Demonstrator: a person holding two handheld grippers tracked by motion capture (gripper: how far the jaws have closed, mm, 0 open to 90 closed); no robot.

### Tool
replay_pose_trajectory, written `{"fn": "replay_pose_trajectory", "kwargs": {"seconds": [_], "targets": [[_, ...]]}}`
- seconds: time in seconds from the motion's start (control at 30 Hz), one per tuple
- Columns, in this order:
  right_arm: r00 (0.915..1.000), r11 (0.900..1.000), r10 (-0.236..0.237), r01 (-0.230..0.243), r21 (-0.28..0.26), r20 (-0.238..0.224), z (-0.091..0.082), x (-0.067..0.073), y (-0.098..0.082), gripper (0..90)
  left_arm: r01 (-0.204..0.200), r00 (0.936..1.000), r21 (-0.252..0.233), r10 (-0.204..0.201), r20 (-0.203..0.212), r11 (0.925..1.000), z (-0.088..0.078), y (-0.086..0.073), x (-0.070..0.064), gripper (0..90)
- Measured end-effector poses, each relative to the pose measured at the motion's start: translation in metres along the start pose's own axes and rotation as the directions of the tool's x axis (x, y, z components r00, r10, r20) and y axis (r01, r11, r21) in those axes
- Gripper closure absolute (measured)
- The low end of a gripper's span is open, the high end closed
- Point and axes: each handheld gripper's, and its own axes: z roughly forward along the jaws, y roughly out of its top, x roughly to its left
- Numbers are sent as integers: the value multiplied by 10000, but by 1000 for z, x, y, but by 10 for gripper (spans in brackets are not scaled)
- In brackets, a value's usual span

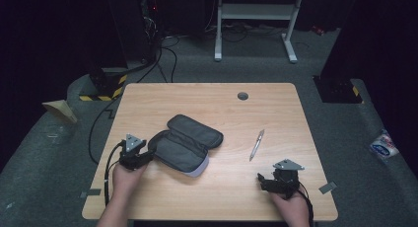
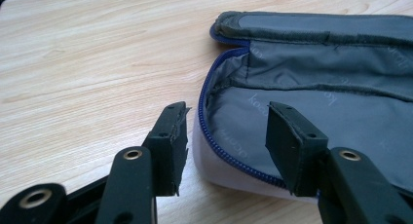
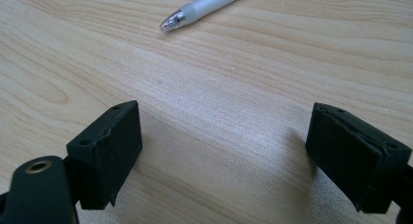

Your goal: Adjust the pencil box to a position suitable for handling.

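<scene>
Where the wooden table (image 1: 212, 96) spreads under the high view, a grey pencil case (image 1: 186, 143) lies unzipped left of centre, its lid flap thrown back toward the far side and its pale lining showing at the near edge; the left gripper (image 1: 148, 155) sits just beside the case's left end, held in the person's left hand (image 1: 125, 176); in the left gripper view the jaws stand parted, one on each side of the case's near corner, where the blue zip (image 2: 214, 136) curves round; the pads do not press on the fabric, so nothing is gripped; the grey lining (image 2: 316, 112) of the open pencil case lies beyond them. Well apart, toward the near right of the table, the right gripper (image 1: 261, 180) rests low in the right hand (image 1: 292, 207); its jaws are spread wide over bare wood with nothing between them; a silver pen (image 1: 257, 144) lies beyond it, between that gripper and the case, its tip (image 3: 171, 22) pointing toward the jaws in the right gripper view.
</scene>
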Motion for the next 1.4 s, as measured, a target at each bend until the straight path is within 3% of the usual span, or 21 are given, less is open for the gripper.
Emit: {"fn": "replay_pose_trajectory", "kwargs": {"seconds": [0.1,0.43,0.7,0.9,1.07,1.4], "targets": [[10000,10000,9,-9,0,5,0,0,0,128,-58,9999,104,59,-124,9999,3,0,-1,528],[10000,10000,16,-16,1,9,0,0,0,128,37,10000,170,-37,16,9998,0,-3,-4,684],[10000,10000,5,-5,-1,10,0,0,0,132,-462,9980,359,446,450,9983,-5,-9,-21,732],[10000,10000,-57,57,-1,-52,0,0,0,133,-1020,9921,512,979,778,9935,-11,-12,-41,723],[9999,10000,-72,72,6,-74,0,1,0,133,-1499,9834,498,1437,1111,9875,-16,-13,-58,703],[9999,10000,-75,75,6,-81,0,1,0,133,-1931,9700,376,1850,1577,9805,-17,-11,-77,690]]}}
